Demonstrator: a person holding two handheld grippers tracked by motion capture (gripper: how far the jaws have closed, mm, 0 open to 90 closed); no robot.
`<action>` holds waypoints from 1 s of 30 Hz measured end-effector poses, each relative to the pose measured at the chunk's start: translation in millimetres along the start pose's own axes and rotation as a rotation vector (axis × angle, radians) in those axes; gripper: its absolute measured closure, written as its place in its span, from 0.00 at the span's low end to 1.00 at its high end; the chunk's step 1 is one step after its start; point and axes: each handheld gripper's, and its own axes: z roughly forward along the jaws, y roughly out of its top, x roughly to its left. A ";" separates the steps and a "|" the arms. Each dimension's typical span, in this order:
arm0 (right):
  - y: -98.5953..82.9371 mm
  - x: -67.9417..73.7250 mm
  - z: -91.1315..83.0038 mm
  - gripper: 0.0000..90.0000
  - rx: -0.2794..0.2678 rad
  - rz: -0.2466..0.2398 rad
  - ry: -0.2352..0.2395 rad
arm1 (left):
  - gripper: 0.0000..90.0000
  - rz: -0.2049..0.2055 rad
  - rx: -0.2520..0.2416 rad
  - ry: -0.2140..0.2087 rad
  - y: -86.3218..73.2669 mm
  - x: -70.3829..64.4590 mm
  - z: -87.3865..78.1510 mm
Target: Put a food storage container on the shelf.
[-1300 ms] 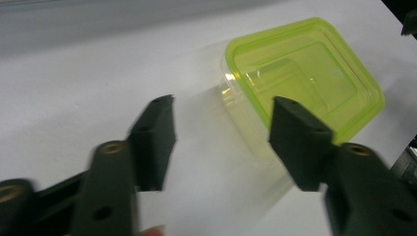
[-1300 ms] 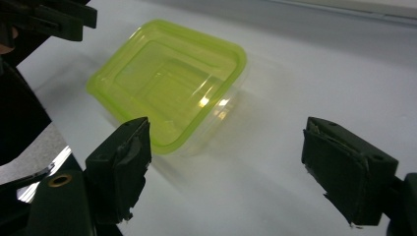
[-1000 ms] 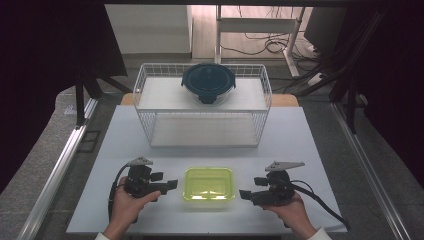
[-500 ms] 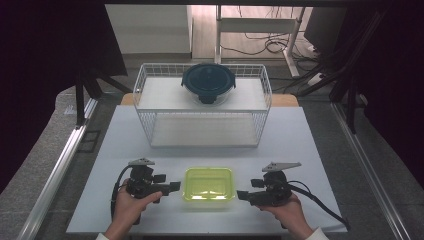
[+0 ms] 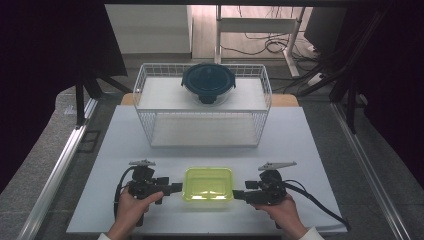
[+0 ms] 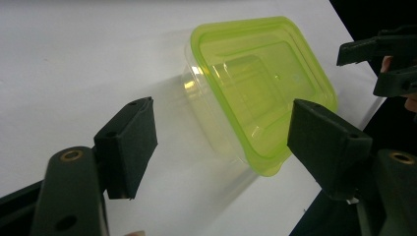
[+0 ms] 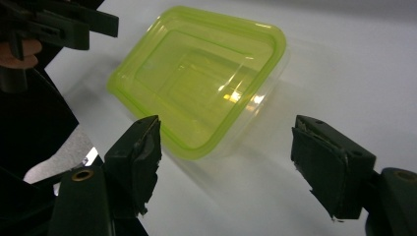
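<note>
A clear rectangular container with a lime-green lid (image 5: 208, 183) lies on the white table near its front edge. My left gripper (image 5: 177, 188) is open at the container's left end, fingertips close to the lid's rim. My right gripper (image 5: 240, 194) is open at the right end, a short gap away. In the left gripper view the container (image 6: 260, 83) lies beyond my open left gripper (image 6: 223, 147), nearer the right jaw. The right gripper view has the container (image 7: 201, 78) ahead of my open right gripper (image 7: 231, 164), with its near corner between the jaws.
A white wire basket (image 5: 150, 107) stands at the back of the table. A dark blue round lidded bowl (image 5: 208, 82) rests on top of it. Metal rails run along both sides of the table (image 5: 125, 150). Cables trail from both grippers.
Both grippers have edged slightly inward toward the green-lidded container. The container itself has not moved.
</note>
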 end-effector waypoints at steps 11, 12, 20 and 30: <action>4.6 -9.1 18.9 0.41 -0.008 0.076 0.023 | 0.34 -0.058 0.006 -0.057 3.8 5.4 18.0; 5.2 -10.0 20.2 0.41 -0.007 0.082 0.021 | 0.35 -0.072 0.011 -0.067 5.3 7.7 20.6; 8.1 -17.6 30.8 0.49 -0.019 0.120 0.028 | 0.50 -0.184 0.025 -0.182 4.1 22.7 31.9; 5.3 -17.4 37.0 0.69 0.002 0.172 0.071 | 0.68 -0.185 0.067 -0.193 2.8 17.7 41.3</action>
